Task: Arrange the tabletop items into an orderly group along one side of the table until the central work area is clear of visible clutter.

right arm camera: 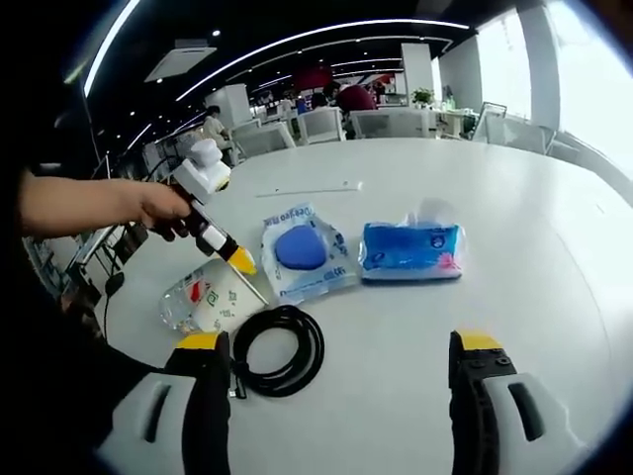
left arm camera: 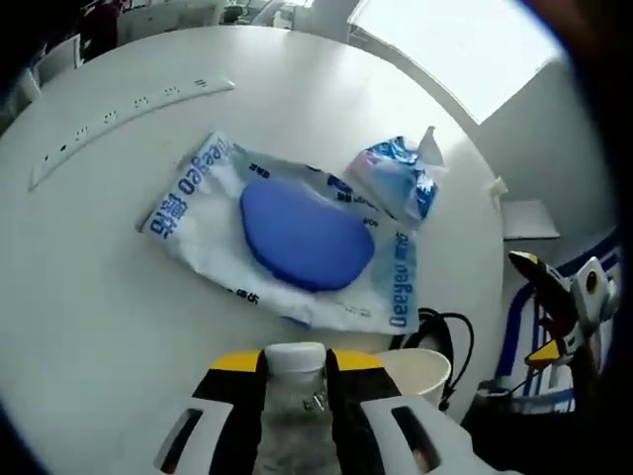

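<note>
White round worktop [right arm camera: 554, 267]: left tool [left arm camera: 297, 386] clamped on clear bottle [left arm camera: 295, 416], near wipes pack [left arm camera: 287, 233]; right tool [right arm camera: 341, 361] spread apart, black cable [right arm camera: 280, 349] just ahead.

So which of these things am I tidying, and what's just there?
To tidy:
bottle, in the left gripper
wipes pack
tissue pack
cable
cup

Just there:
power strip, set in the table
chairs

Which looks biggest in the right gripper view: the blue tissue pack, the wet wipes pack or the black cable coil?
Largest to smallest, as they look:
1. blue tissue pack
2. wet wipes pack and black cable coil, too alike to rank; the coil also lies nearer the camera.
</note>
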`<action>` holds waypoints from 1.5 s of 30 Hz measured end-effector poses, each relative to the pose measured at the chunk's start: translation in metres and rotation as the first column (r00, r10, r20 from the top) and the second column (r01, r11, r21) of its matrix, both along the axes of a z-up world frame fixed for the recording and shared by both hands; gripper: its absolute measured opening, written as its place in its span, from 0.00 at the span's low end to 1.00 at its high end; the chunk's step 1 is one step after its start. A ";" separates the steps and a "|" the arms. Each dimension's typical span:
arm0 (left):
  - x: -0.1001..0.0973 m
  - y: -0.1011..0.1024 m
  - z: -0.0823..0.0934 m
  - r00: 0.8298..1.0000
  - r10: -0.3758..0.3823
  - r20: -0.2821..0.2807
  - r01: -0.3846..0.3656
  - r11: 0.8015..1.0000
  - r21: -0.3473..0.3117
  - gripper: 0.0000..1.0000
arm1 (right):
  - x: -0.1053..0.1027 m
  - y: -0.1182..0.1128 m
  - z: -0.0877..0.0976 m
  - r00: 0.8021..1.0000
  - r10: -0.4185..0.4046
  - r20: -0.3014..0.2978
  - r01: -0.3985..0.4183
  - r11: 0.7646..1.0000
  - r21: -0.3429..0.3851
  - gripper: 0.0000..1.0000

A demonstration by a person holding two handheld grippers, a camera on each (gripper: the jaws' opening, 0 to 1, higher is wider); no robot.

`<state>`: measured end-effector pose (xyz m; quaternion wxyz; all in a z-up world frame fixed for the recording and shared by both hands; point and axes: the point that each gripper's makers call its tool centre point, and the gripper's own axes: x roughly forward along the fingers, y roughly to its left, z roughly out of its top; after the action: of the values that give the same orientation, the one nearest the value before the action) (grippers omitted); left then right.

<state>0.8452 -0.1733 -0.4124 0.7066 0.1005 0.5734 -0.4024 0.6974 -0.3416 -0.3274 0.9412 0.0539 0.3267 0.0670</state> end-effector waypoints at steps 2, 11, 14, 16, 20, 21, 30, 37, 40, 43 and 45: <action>0.000 0.000 0.000 1.000 0.006 -0.006 -0.006 1.000 -0.001 0.22 | 0.000 0.000 0.000 1.000 -0.001 0.000 0.001 1.000 0.002 0.87; -0.003 0.000 0.004 1.000 0.016 -0.016 -0.016 1.000 0.020 0.21 | 0.001 -0.002 0.001 1.000 0.001 0.006 -0.001 1.000 0.002 0.87; -0.005 -0.001 0.008 1.000 0.002 -0.016 -0.002 1.000 0.018 0.21 | 0.002 -0.002 0.003 1.000 0.005 0.011 -0.005 1.000 0.002 0.86; -0.005 -0.002 0.012 1.000 -0.002 -0.017 0.003 1.000 0.015 0.21 | 0.003 -0.003 0.006 1.000 0.007 0.022 -0.007 1.000 -0.004 0.86; -0.007 0.000 0.021 1.000 -0.007 -0.013 0.007 1.000 0.006 0.20 | 0.004 0.000 0.010 0.999 0.017 0.035 -0.017 1.000 -0.001 0.86; -0.008 0.001 0.023 1.000 -0.008 -0.012 0.009 1.000 0.005 0.20 | 0.004 0.001 0.010 0.999 0.023 0.036 -0.023 1.000 -0.003 0.86; -0.018 0.015 0.044 0.999 -0.015 0.028 0.016 1.000 -0.011 0.20 | 0.007 0.011 0.014 0.997 0.049 0.057 -0.050 0.999 0.002 0.90; -0.024 0.026 0.068 0.996 -0.021 0.086 0.024 0.999 -0.037 0.20 | 0.009 0.016 0.016 0.996 0.066 0.066 -0.066 0.998 -0.002 0.90; -0.027 0.035 0.080 0.992 -0.009 0.126 0.016 0.998 -0.056 0.20 | 0.010 0.019 0.017 0.995 0.077 0.068 -0.077 0.997 -0.003 0.90; -0.030 0.044 0.090 0.988 0.015 0.155 -0.002 0.997 -0.078 0.20 | 0.010 0.022 0.019 0.994 0.085 0.073 -0.086 0.996 0.004 0.90; -0.031 0.051 0.096 0.985 0.031 0.172 -0.017 0.996 -0.084 0.20 | 0.012 0.024 0.022 0.993 0.091 0.081 -0.092 0.996 0.011 0.90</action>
<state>0.8141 -0.1228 -0.3167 0.7620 0.0988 0.4940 -0.4069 0.7090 -0.3174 -0.3057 0.9491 0.0429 0.2903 0.1146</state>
